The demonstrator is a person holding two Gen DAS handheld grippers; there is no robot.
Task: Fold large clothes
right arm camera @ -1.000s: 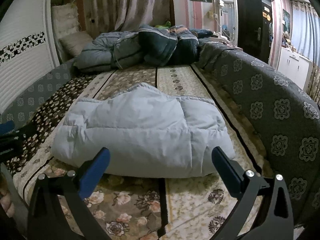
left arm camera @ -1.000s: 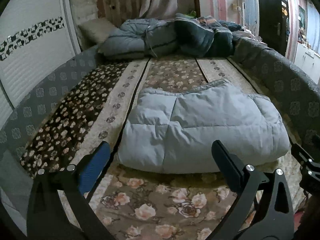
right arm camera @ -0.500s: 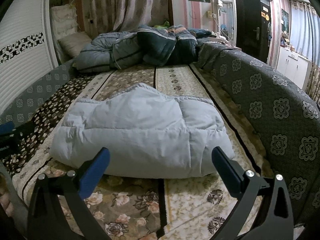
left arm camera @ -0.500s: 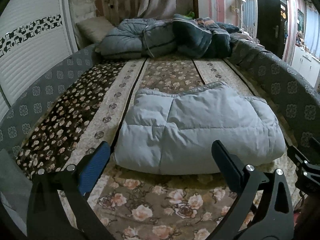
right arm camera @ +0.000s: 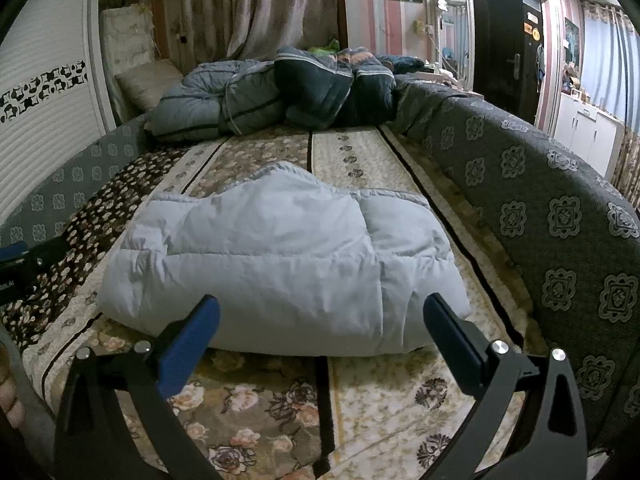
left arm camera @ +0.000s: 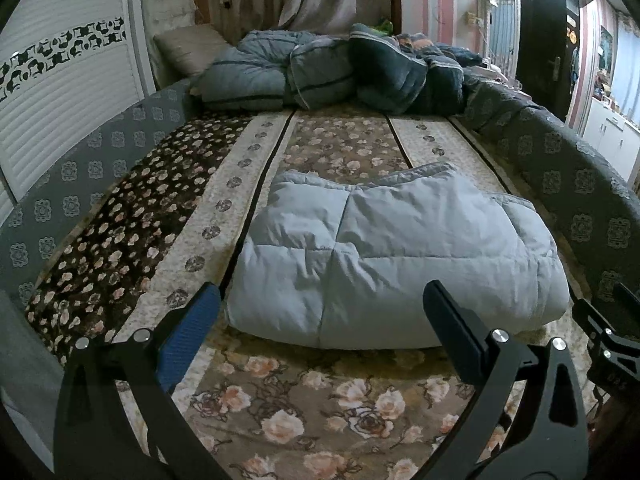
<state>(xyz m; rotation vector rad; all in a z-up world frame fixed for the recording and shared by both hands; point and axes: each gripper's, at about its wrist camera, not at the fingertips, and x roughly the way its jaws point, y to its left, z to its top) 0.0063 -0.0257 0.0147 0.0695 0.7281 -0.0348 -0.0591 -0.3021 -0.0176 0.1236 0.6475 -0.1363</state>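
A pale blue puffy quilted garment (left arm camera: 392, 256) lies folded into a thick bundle on the floral bedspread (left arm camera: 320, 152); the right wrist view shows the same garment (right arm camera: 280, 264) from its right side. My left gripper (left arm camera: 320, 312) hovers open just short of the bundle's near edge, nothing between its fingers. My right gripper (right arm camera: 320, 316) is open too, held before the near edge and touching no cloth. Part of the right gripper (left arm camera: 612, 332) shows at the right edge of the left wrist view.
A heap of grey and dark blue bedding (left arm camera: 320, 72) and a pillow (left arm camera: 188, 48) lie at the far end of the bed. A grey patterned padded side (right arm camera: 560, 208) runs along the right. A white slatted wardrobe (left arm camera: 60, 92) stands on the left.
Both grippers have drawn back slightly and tilted; the bundle sits a little farther off in both views. The garment has not moved and the jaws stay open.
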